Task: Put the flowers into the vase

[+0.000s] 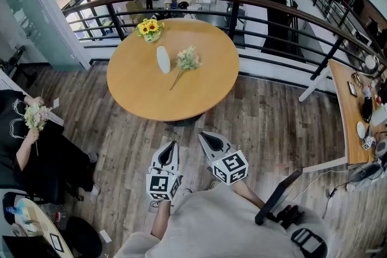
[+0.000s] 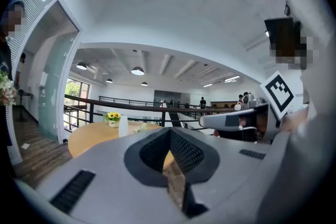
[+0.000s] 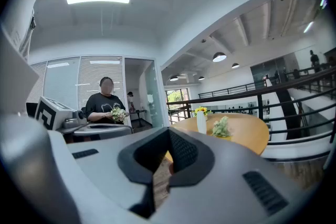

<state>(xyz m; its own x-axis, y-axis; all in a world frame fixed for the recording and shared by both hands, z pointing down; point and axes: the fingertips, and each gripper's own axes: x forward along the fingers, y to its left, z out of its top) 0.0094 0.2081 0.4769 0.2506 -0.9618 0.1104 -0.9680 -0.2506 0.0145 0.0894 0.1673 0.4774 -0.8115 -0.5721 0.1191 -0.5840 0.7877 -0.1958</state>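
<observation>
A slim white vase (image 1: 163, 59) stands upright on the round wooden table (image 1: 145, 93). A pale flower sprig (image 1: 187, 60) lies flat just right of it, stem toward me. Both grippers hover over the floor well short of the table, pointing at it. The left gripper (image 1: 173, 144) and the right gripper (image 1: 203, 135) are shut and hold nothing. In the left gripper view the left gripper (image 2: 170, 157) has its jaws together, with the vase (image 2: 123, 126) far ahead. From the right gripper (image 3: 167, 152), the vase (image 3: 201, 122) and sprig (image 3: 221, 127) appear ahead to the right.
A pot of sunflowers (image 1: 149, 28) sits at the table's far edge. A dark curved railing (image 1: 284, 12) runs behind the table. At the left, a seated person (image 1: 24, 142) holds a small bouquet (image 1: 35, 115). A cluttered desk (image 1: 354, 112) stands at the right.
</observation>
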